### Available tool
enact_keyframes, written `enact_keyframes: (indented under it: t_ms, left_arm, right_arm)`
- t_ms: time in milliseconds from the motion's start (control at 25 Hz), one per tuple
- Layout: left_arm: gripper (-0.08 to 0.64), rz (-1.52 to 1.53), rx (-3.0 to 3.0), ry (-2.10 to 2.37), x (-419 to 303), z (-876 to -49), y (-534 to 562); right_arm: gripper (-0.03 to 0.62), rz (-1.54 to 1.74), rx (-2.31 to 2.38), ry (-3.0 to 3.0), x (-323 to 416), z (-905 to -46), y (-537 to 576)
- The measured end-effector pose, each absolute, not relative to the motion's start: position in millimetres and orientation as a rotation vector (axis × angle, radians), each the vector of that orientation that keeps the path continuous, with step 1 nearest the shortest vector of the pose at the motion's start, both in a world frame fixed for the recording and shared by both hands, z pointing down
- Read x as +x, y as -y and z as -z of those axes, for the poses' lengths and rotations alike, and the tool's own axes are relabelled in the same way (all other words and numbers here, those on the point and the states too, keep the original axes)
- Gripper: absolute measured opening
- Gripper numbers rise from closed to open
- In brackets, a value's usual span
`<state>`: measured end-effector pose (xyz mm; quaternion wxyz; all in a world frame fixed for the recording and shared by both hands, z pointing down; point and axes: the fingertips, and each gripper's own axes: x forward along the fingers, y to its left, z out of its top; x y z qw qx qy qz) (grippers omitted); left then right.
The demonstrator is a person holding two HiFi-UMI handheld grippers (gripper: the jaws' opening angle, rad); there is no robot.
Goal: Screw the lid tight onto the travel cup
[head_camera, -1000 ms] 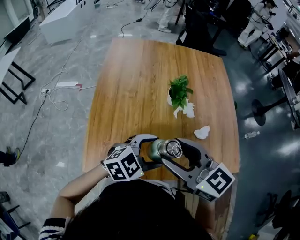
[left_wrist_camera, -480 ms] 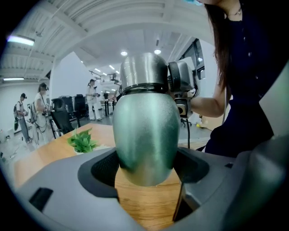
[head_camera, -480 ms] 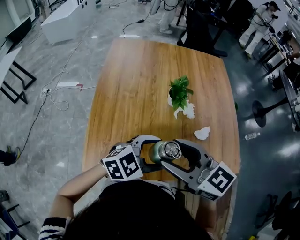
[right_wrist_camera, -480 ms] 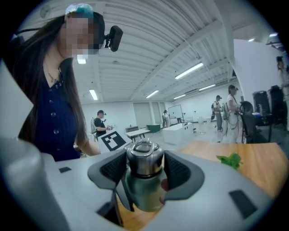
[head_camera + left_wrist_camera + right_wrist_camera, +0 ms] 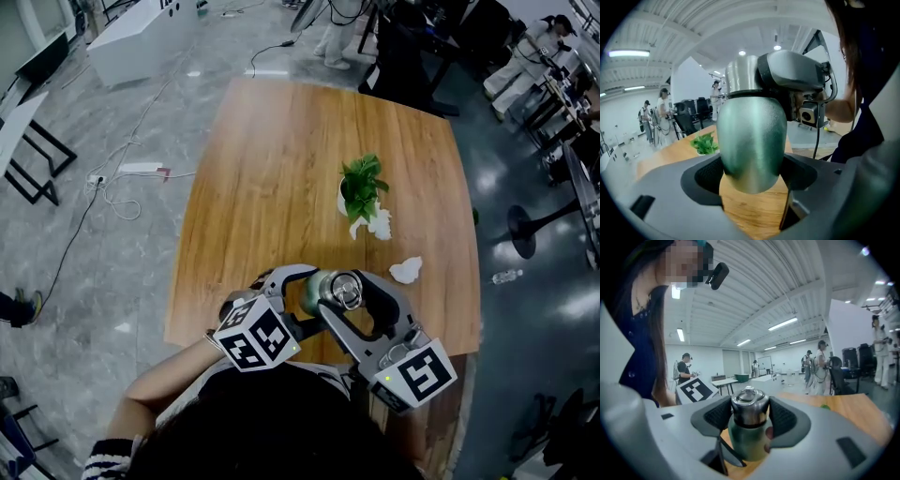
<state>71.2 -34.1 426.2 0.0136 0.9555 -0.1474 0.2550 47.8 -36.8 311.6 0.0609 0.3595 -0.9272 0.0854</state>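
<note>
A green travel cup (image 5: 313,293) with a steel lid (image 5: 347,294) is held in the air over the near edge of the wooden table (image 5: 272,169). My left gripper (image 5: 302,289) is shut on the green body (image 5: 752,140), its jaws on either side of the cup's rounded base. My right gripper (image 5: 346,281) is shut on the lid (image 5: 749,405), with the ring on the lid's top showing between its pads. In the right gripper view the green body (image 5: 747,441) sits just below the lid. In the left gripper view the right gripper (image 5: 794,77) wraps the steel lid (image 5: 740,75).
A small potted plant (image 5: 360,187) stands at mid table with a white tissue (image 5: 379,223) against it. A crumpled tissue (image 5: 405,270) lies near the right edge. Cables and a power strip (image 5: 136,170) lie on the floor at left. People stand in the background.
Both grippers kept their hold. The right gripper's marker cube has swung a little toward the person and leftward, turning about the lid. The left marker cube shifted slightly right.
</note>
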Motion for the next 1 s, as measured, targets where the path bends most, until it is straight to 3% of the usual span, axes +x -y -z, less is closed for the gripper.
enact_keyframes:
  t_ms: [280, 600, 880, 1000]
  left_arm:
    - [0.38, -0.752, 3.033, -0.032, 68.0, -417.0, 1.0]
    - [0.38, -0.791, 2.96, 0.425, 69.3, -422.6, 35.7]
    - [0.38, -0.764, 3.025, -0.072, 65.4, -416.7, -0.4]
    - [0.38, -0.778, 3.007, 0.063, 67.9, -417.7, 9.8]
  right_arm:
    - [0.267, -0.265, 0.659, 2.847, 38.8, -307.5, 13.5]
    - [0.265, -0.252, 1.17, 2.835, 46.2, -308.5, 45.4]
    - [0.267, -0.208, 0.687, 2.856, 31.3, -303.2, 15.4]
    - [0.265, -0.142, 0.863, 2.841, 33.3, -303.2, 27.9]
